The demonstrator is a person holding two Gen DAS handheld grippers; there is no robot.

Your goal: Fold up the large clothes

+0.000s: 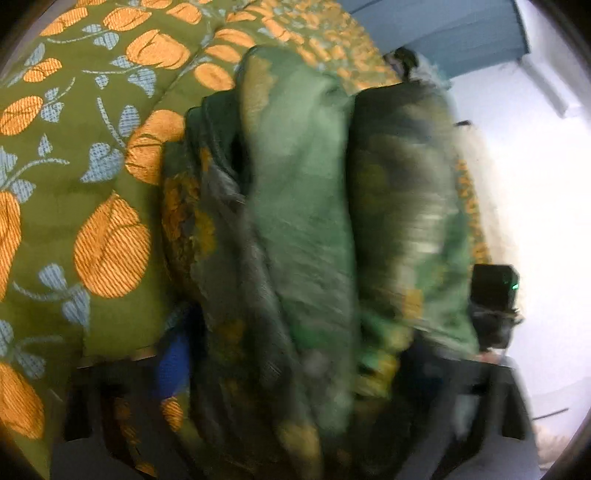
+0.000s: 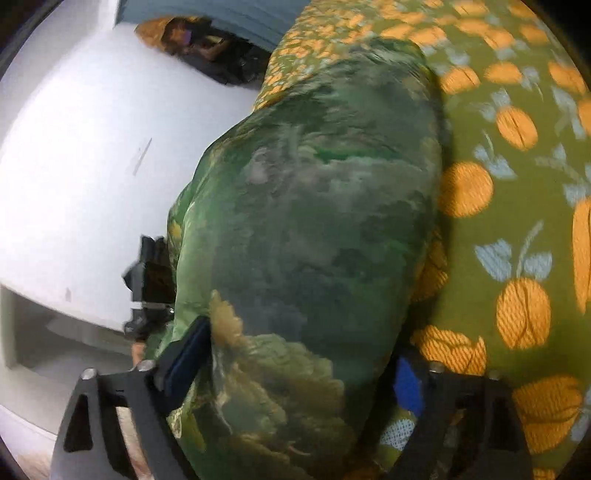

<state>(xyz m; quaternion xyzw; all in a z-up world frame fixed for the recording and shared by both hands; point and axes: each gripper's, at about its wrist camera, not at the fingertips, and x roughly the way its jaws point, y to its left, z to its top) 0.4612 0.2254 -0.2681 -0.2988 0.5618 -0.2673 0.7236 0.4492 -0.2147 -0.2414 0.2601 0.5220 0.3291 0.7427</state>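
Observation:
A large sheer green garment (image 1: 306, 229) with yellow floral print hangs bunched in thick folds over an olive bedspread (image 1: 92, 155). It fills the space between the fingers of my left gripper (image 1: 295, 398), which is shut on it; the view is blurred. In the right wrist view the same green garment (image 2: 314, 229) bulges between the two blue-padded fingers (image 2: 186, 354) of my right gripper (image 2: 295, 376), which is shut on the bundle. The right gripper's body (image 1: 495, 295) shows at the garment's right edge in the left view. The left gripper's body (image 2: 151, 284) shows at its left edge in the right view.
The olive bedspread (image 2: 517, 221) with orange flowers and pale blue leaves covers the surface beneath. A white wall (image 2: 92, 166) and a blue-grey panel (image 1: 443, 33) lie beyond. A dark object (image 2: 210, 48) sits at the far end by the wall.

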